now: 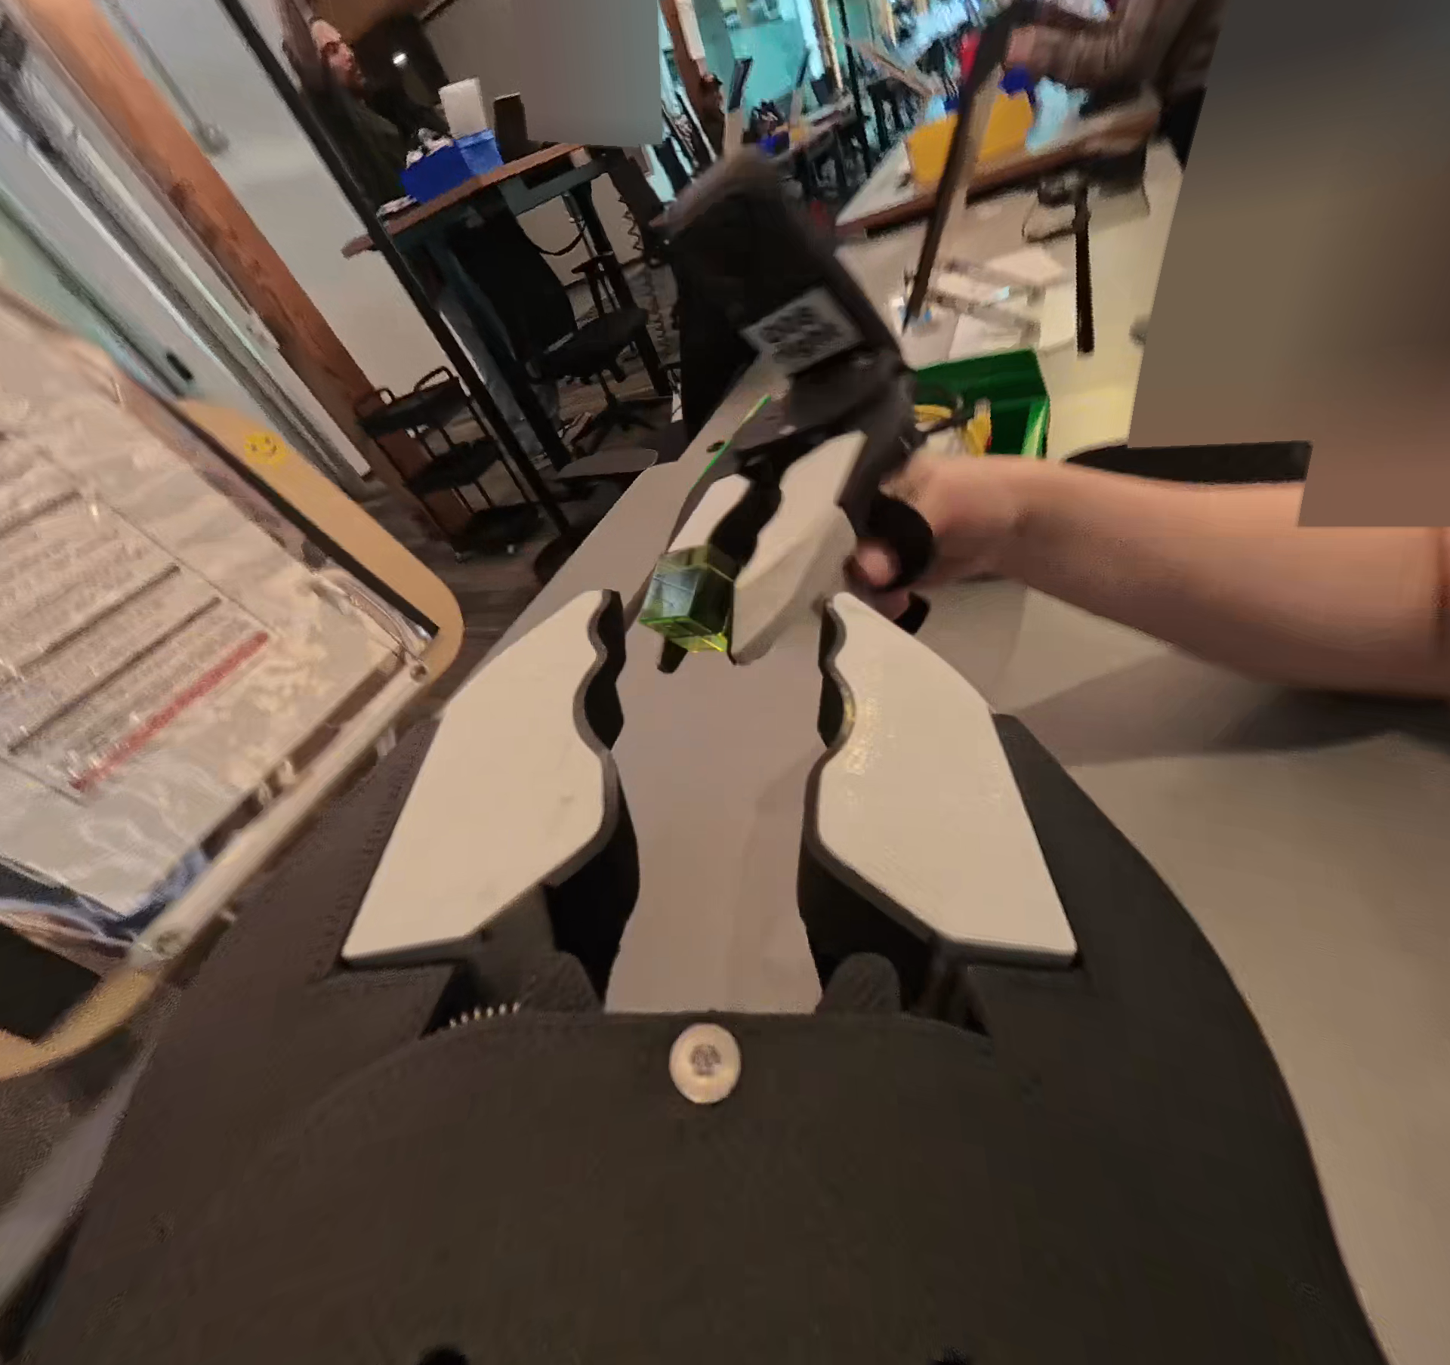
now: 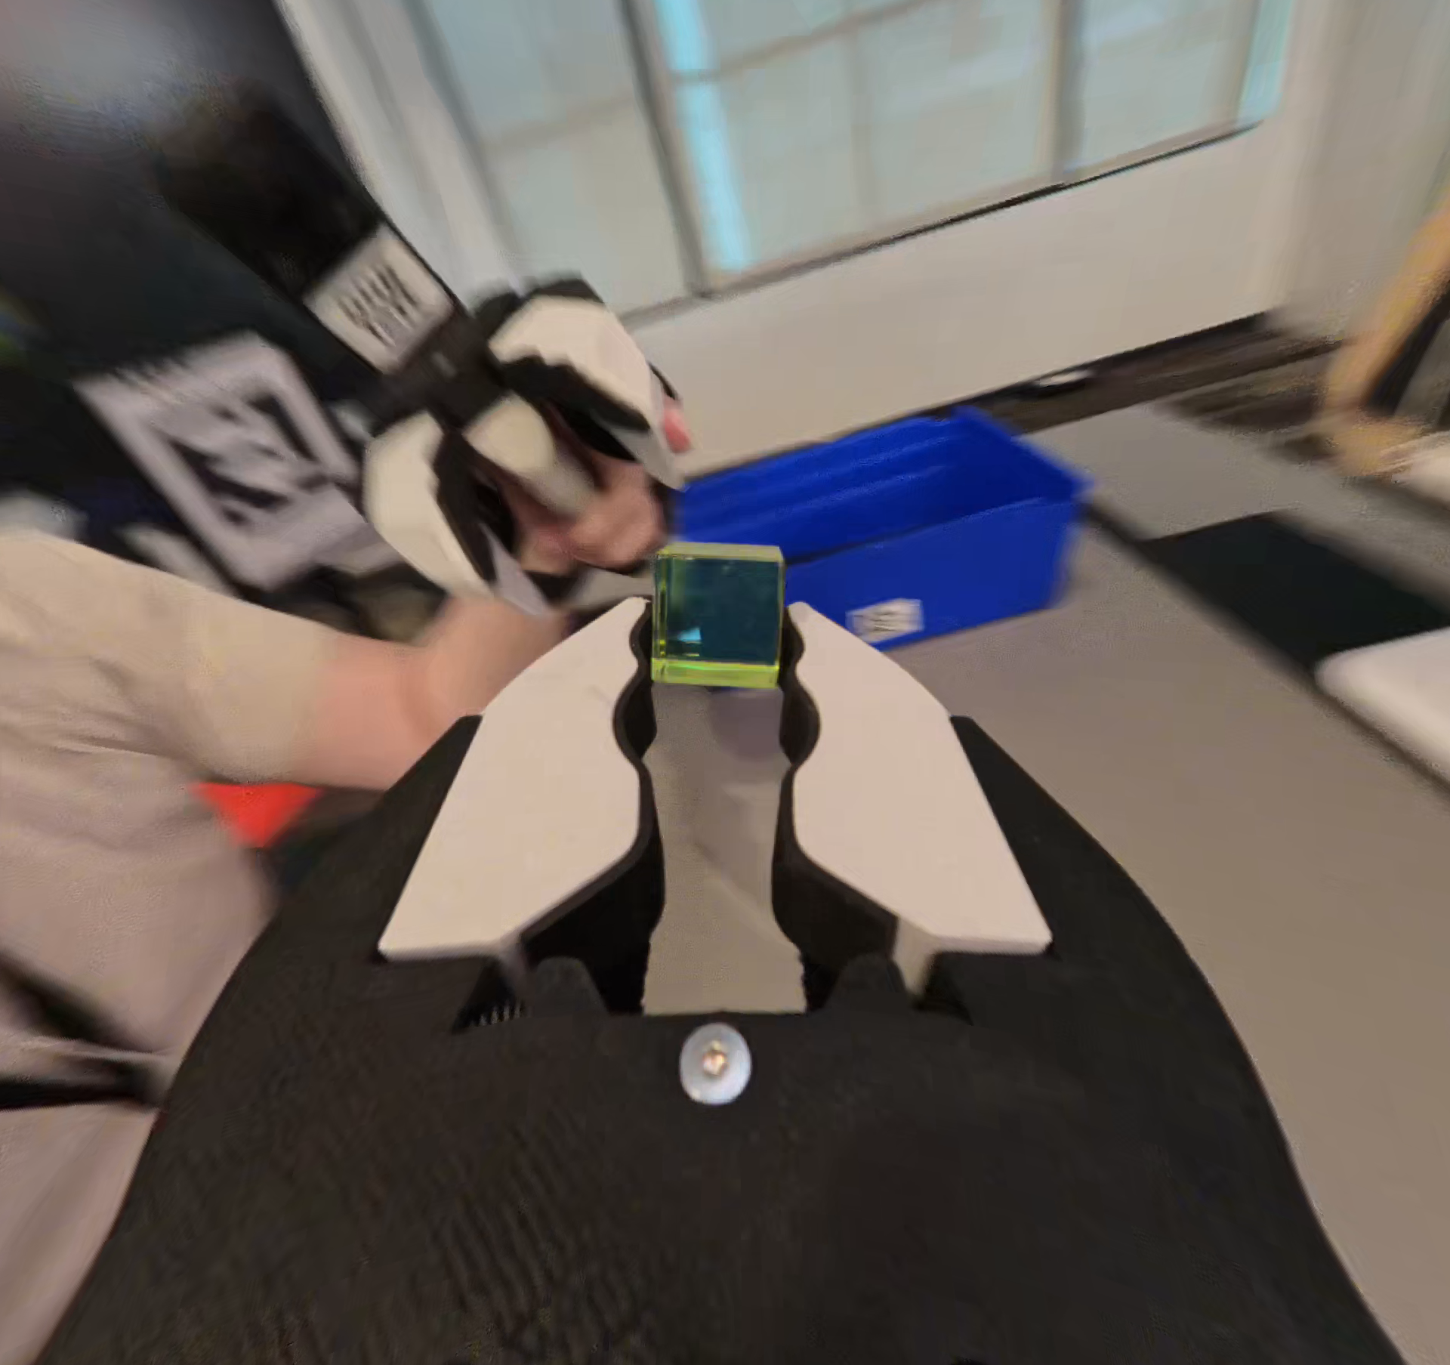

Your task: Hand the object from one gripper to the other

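Observation:
A clear yellow-green cube (image 2: 718,615) sits clamped between the fingertips of my right gripper (image 2: 718,625). In the left wrist view the same cube (image 1: 689,599) shows in the right gripper (image 1: 702,605), held above the grey table just ahead of my left gripper. My left gripper (image 1: 720,625) is open and empty, its fingers either side of a wide gap, the cube just beyond its left fingertip. In the right wrist view the left gripper (image 2: 541,456) is blurred, up and left of the cube, apart from it.
A grey table (image 1: 706,817) lies below. An open case with plastic-bagged parts (image 1: 157,660) stands at the left. A green bin (image 1: 996,397) is beyond the right gripper. A blue bin (image 2: 926,519) sits behind the cube. The person's forearms (image 1: 1177,589) cross both views.

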`<action>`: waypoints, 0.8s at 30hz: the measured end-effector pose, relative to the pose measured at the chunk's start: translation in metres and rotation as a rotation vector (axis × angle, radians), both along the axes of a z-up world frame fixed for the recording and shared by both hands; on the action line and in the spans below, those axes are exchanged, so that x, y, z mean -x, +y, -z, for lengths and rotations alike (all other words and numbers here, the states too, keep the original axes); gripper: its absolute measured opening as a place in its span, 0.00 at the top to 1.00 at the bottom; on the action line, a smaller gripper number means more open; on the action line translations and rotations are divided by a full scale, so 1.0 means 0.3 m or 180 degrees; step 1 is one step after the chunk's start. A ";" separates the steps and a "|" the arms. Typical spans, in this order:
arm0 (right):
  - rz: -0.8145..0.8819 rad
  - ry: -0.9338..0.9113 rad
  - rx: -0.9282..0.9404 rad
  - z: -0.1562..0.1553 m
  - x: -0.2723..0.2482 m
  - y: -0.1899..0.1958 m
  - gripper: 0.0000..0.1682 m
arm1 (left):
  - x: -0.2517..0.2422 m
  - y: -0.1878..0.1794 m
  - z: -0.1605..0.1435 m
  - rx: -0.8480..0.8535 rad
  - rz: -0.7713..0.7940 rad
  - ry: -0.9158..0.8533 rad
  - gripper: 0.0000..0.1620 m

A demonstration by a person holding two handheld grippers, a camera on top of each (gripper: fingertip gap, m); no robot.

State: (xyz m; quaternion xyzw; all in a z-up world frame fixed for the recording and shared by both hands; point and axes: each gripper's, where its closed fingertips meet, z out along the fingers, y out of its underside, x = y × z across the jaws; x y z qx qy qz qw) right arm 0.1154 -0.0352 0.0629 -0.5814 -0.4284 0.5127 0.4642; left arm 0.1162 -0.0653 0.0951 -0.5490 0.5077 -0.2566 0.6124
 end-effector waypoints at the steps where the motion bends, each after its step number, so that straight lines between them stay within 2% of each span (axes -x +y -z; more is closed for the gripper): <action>1: 0.0297 -0.0213 -0.0430 0.001 -0.010 0.019 0.83 | 0.009 0.013 -0.019 0.0221 -0.0071 -0.0153 0.71; 4: 0.0750 -0.0754 -0.1451 -0.002 -0.016 0.021 0.83 | 0.018 0.050 -0.016 0.0835 -0.0273 -0.0341 0.66; 9: 0.1187 -0.1384 -0.2605 -0.010 -0.005 0.012 0.82 | -0.015 0.068 0.085 0.1588 -0.0302 -0.0136 0.61; 13: 0.1498 -0.1948 -0.3404 0.003 -0.011 0.030 0.83 | -0.049 0.066 0.111 0.2144 -0.0072 -0.0299 0.68; 18: 0.1630 -0.2213 -0.3755 0.021 0.000 0.048 0.83 | -0.068 0.088 0.143 0.2107 -0.0112 -0.0239 0.75; 20: 0.1725 -0.2273 -0.3873 0.021 -0.005 0.061 0.83 | -0.073 0.091 0.139 0.2004 -0.0073 -0.0237 0.82; 24: 0.1800 -0.1822 -0.3706 -0.021 -0.018 0.058 0.80 | -0.056 0.100 0.095 0.1708 0.0088 -0.0350 0.83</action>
